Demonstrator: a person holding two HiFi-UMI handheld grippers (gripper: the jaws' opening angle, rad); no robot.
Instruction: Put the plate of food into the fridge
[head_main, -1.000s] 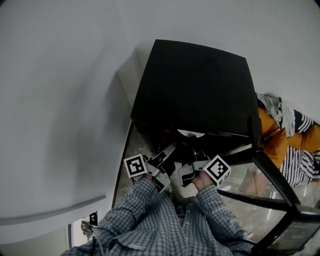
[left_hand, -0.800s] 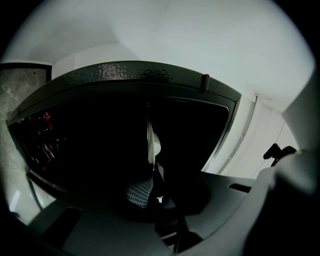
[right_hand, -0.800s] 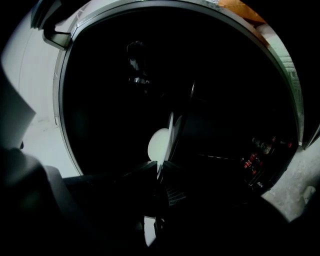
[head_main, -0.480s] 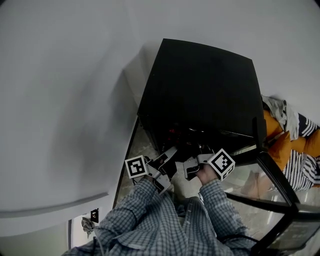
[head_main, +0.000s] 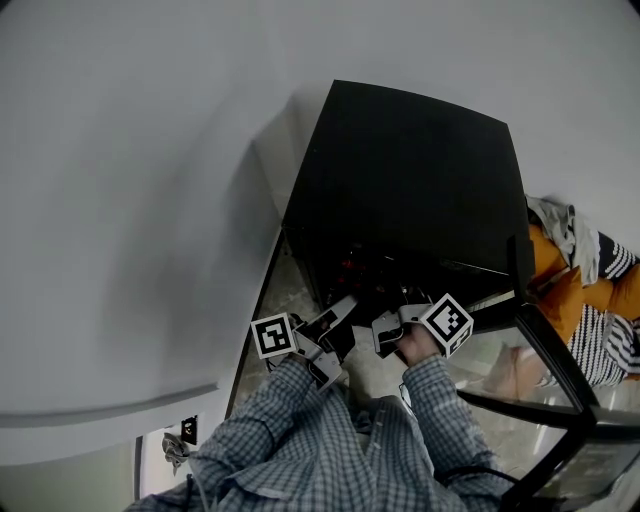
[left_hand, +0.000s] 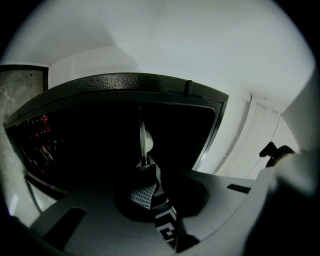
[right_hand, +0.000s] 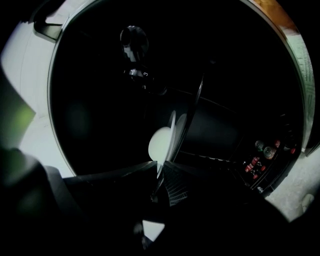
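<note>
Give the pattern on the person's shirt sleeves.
Grey-and-white check across the shirt sleeves; clearest in head view.

Both arms in checked sleeves (head_main: 300, 440) reach forward from near edge, side by side, forearms converging.
Left hand (head_main: 296, 352) carries left gripper (head_main: 340, 312), jaws pointing far-right.
Right hand (head_main: 415, 345) carries right gripper (head_main: 388, 325), just right of left one, apart from it.
Left jaws pinched on thin edge of plate (left_hand: 146, 142).
Right jaws narrow, pads pressed on same plate's rim.

Hovering edge-on inside the dark, open black fridge (head_main: 410, 180): thin white plate (left_hand: 144, 139), being pinched at its rim.
</note>
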